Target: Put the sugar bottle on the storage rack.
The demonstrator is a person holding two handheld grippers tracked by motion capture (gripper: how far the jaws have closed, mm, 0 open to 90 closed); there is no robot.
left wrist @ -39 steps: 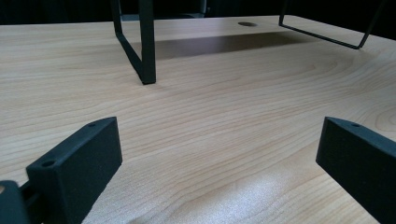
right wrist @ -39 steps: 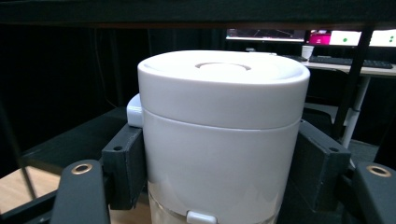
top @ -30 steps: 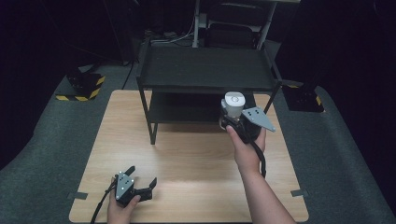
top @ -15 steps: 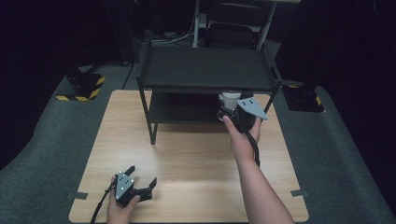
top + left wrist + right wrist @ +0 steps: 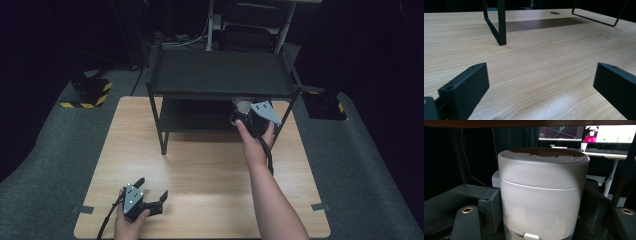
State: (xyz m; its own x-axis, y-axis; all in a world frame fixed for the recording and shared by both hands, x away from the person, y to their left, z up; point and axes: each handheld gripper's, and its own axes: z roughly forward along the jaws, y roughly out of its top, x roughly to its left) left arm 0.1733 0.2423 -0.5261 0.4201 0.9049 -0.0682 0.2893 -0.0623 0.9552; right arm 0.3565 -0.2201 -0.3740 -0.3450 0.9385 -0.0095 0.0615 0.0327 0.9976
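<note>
A pale grey lidded canister (image 5: 542, 182) sits between the jaws of my right gripper (image 5: 541, 207), which is shut on it. From above, the canister (image 5: 243, 105) and right gripper (image 5: 243, 115) are at the front right of a black two-level rack (image 5: 220, 72), tucked under the edge of its top shelf and over the lower shelf (image 5: 195, 117). Whether the canister rests on that shelf I cannot tell. My left gripper (image 5: 152, 188) lies near the table's front left edge. Its jaws stand wide open over bare wood (image 5: 541, 85).
The rack stands at the back of the wooden table (image 5: 200, 165), and one of its legs (image 5: 501, 22) rises ahead of the left gripper. Black-and-yellow striped blocks (image 5: 90, 92) sit on the grey floor at both sides. Monitors (image 5: 609, 133) glow behind the rack.
My right hand has carried the canister forward and down, from in front of the rack to under the edge of its top shelf. The left gripper has stayed put.
</note>
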